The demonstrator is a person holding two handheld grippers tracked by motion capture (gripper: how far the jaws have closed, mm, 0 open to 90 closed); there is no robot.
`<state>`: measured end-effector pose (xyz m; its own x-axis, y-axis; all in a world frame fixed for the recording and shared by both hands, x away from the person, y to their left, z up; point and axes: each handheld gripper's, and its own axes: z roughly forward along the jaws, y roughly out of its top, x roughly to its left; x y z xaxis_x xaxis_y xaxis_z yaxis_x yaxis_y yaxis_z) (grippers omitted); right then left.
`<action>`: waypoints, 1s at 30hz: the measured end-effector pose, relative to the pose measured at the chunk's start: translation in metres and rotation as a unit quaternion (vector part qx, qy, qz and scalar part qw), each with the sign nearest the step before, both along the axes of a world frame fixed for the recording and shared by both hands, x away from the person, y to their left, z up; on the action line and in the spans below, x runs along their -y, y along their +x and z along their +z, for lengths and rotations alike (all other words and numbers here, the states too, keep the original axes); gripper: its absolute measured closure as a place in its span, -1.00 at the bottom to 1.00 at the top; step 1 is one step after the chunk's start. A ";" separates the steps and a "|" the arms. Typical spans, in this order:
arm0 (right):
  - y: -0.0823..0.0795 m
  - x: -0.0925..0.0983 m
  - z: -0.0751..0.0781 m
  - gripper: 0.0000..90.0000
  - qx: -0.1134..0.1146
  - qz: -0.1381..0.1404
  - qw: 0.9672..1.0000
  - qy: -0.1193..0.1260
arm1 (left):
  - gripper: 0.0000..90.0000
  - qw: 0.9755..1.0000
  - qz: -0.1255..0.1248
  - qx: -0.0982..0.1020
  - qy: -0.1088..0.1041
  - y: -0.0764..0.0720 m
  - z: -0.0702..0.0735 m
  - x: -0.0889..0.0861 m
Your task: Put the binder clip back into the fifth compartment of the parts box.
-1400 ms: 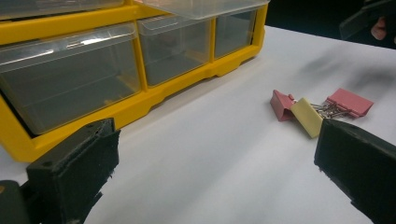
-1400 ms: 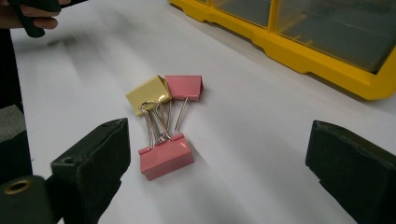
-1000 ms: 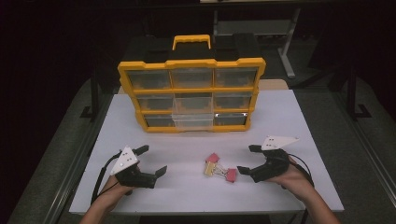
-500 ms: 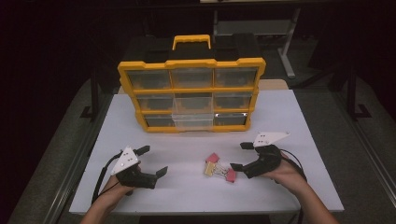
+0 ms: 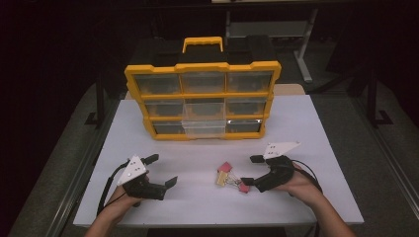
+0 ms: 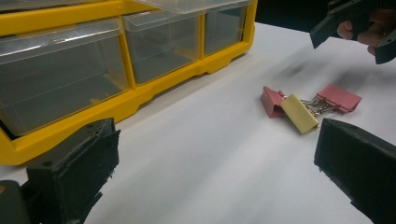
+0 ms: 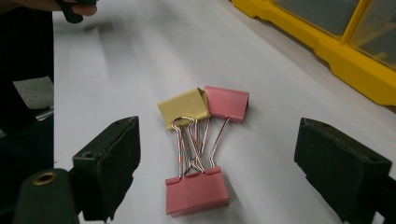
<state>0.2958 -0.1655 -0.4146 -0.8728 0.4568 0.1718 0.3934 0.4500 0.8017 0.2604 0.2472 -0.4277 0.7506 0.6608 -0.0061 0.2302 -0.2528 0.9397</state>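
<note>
The right gripper [image 7: 217,172], jaws spread but just narrowing, brackets three tangled metal binder clips [image 7: 201,154]; closing now may drag all three up together by their interlocked wire handles.

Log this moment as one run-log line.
right gripper: open, closing around binder clips, untouched | left gripper: open, idle | organizer: one drawer out

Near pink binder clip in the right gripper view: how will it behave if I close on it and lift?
The near pink clip looks stiff and light. Its wire handles cross those of the yellow clip and far pink clip, so they may snag and drag along. The right tool stands open around it.
</note>
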 end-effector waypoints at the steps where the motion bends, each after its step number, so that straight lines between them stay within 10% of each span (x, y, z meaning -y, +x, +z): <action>1: 0.000 0.000 -0.001 -0.70 0.000 0.002 1.000 0.000 | -1.00 1.000 -0.001 0.000 0.001 0.000 0.000 0.000; 30: 0.000 -0.017 -0.026 -0.33 -0.024 0.055 0.994 -0.088 | -1.00 1.000 -0.004 0.002 -0.008 -0.001 0.001 0.001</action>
<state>0.2956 -0.1484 -0.4402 -0.9122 0.3848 0.1405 0.3693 0.6242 0.6884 0.2594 0.2460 -0.4268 0.7565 0.6539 -0.0140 0.2241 -0.2391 0.9448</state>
